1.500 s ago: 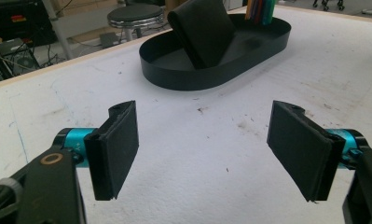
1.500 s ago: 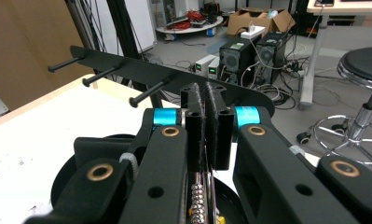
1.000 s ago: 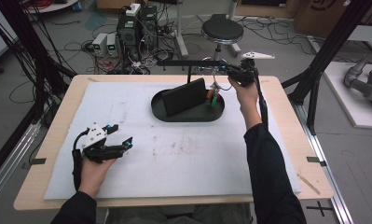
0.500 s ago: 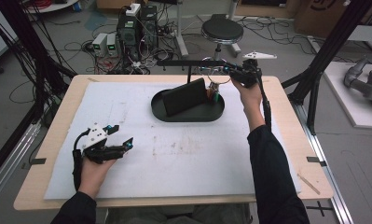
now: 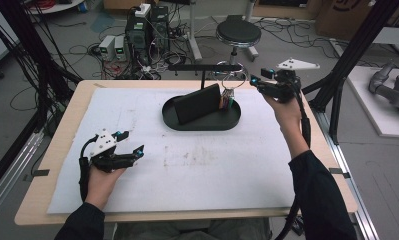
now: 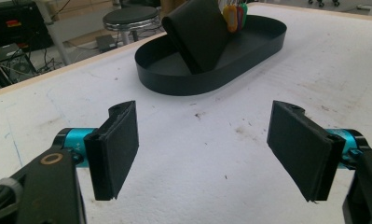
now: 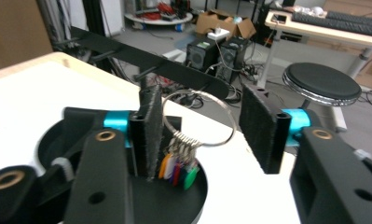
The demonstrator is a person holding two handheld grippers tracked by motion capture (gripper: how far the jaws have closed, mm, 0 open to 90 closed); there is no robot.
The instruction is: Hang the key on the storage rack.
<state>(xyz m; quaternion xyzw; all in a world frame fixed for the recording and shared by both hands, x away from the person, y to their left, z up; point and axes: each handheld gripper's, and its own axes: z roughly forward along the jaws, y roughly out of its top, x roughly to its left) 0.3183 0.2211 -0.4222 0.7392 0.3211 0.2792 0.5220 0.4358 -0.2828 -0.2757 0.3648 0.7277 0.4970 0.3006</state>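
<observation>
Metal key ring (image 7: 200, 119) on rack, right hand-held gripper (image 7: 200, 135) open

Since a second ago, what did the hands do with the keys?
The right gripper has drawn back to the right, away from the key ring, with its jaws open, so it looks to have let go. The ring hangs on the black bar with its coloured tags over the oval tray. The left gripper stayed open on the white mat, and the tray did not move.
</observation>
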